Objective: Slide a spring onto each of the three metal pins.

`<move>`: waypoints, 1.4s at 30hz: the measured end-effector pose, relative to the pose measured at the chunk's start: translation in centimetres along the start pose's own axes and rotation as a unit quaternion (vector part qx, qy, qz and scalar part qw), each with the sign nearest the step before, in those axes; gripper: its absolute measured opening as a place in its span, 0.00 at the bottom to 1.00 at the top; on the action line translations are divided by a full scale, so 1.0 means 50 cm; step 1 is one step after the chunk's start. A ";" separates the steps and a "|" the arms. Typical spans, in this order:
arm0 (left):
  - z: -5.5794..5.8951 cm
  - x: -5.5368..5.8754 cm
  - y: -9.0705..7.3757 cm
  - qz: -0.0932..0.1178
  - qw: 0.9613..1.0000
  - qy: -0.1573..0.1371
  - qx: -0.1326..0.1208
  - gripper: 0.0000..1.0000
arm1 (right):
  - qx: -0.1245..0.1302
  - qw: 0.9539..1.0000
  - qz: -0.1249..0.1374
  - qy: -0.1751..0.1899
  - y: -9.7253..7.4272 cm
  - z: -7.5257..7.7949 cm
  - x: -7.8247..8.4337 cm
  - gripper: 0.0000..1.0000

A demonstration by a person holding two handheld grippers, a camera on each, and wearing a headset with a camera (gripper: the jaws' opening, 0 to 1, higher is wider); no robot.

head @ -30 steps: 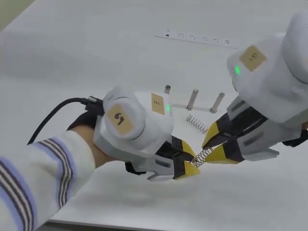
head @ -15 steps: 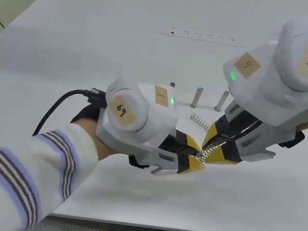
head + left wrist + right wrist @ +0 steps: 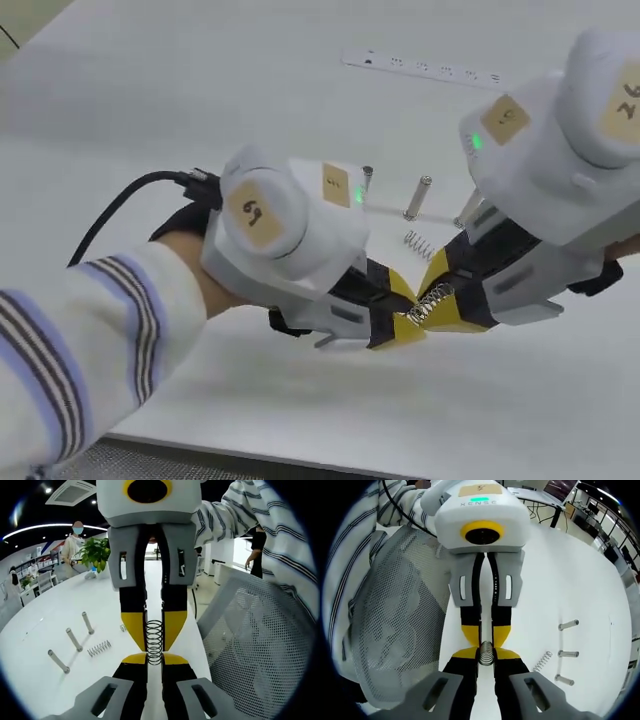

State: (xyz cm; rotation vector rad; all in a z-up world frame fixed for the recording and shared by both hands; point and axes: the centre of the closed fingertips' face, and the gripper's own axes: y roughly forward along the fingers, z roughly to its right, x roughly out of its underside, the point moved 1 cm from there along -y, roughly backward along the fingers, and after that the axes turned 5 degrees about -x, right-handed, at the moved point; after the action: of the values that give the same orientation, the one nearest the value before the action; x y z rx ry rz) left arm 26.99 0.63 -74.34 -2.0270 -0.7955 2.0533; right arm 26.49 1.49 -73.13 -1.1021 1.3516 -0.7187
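Head view: the left gripper [image 3: 408, 326] and the right gripper [image 3: 441, 292] meet tip to tip above the white table [image 3: 200, 110]; a spring [image 3: 428, 303] bridges their yellow tips, raised off the table and tilted; a hand in a striped sleeve [image 3: 90, 340] holds the left gripper, and a black cable [image 3: 115, 215] runs from its rear; beyond the tips a loose spring [image 3: 422, 245] lies flat on the table, near the metal pins [image 3: 418, 198], which stand upright in a row, the right-hand one partly hidden behind the right gripper; a white power strip [image 3: 432, 70] lies at the far edge.

Left gripper view: the left gripper [image 3: 155, 658] is clenched on the near end of the spring [image 3: 154, 641]; the right gripper [image 3: 155, 630] comes down from the top, its jaws pressed against the coils on both sides; the metal pins [image 3: 73, 639] stand to the left, bare, with the loose spring [image 3: 99, 648] just beside them; a mesh chair [image 3: 250, 645] sits on the right.

Right gripper view: the right gripper [image 3: 486, 657] is clamped on the spring [image 3: 486, 653]; the left gripper [image 3: 486, 636] closes on its far end; the metal pins [image 3: 568, 654] and the loose spring [image 3: 542, 661] are to the right; the mesh chair [image 3: 395, 620] is on the left.
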 end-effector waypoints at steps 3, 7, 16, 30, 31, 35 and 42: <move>-0.001 0.001 0.000 0.000 1.000 0.001 -0.001 0.02 | 0.000 1.000 0.004 0.012 0.001 0.005 0.000 0.08; -0.004 0.002 0.000 0.000 1.000 0.005 -0.002 0.02 | 0.001 1.000 0.005 0.020 0.002 0.007 0.000 0.08; -0.006 0.005 -0.001 -0.002 1.000 0.005 -0.003 0.02 | 0.002 1.000 0.003 0.025 0.004 0.008 -0.004 0.08; -0.028 0.015 -0.010 -0.011 1.000 -0.013 -0.025 0.03 | 0.012 0.999 0.018 0.041 -0.009 0.026 -0.012 0.08; -0.030 0.016 -0.012 -0.011 0.999 -0.014 -0.027 0.03 | 0.013 0.999 0.021 0.044 -0.011 0.028 -0.013 0.08; -0.041 0.023 -0.020 -0.015 0.999 -0.013 -0.033 0.05 | 0.020 0.998 0.025 0.047 -0.020 0.033 -0.010 0.08; -0.070 0.031 -0.041 -0.008 0.998 -0.031 -0.059 0.15 | 0.004 0.998 0.034 0.059 -0.023 0.027 -0.007 0.08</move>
State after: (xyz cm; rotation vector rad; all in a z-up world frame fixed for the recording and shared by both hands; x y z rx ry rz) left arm 29.70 3.98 -74.60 -2.0179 -0.9629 2.1170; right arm 27.96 1.64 -72.11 -1.0156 1.4793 -0.7478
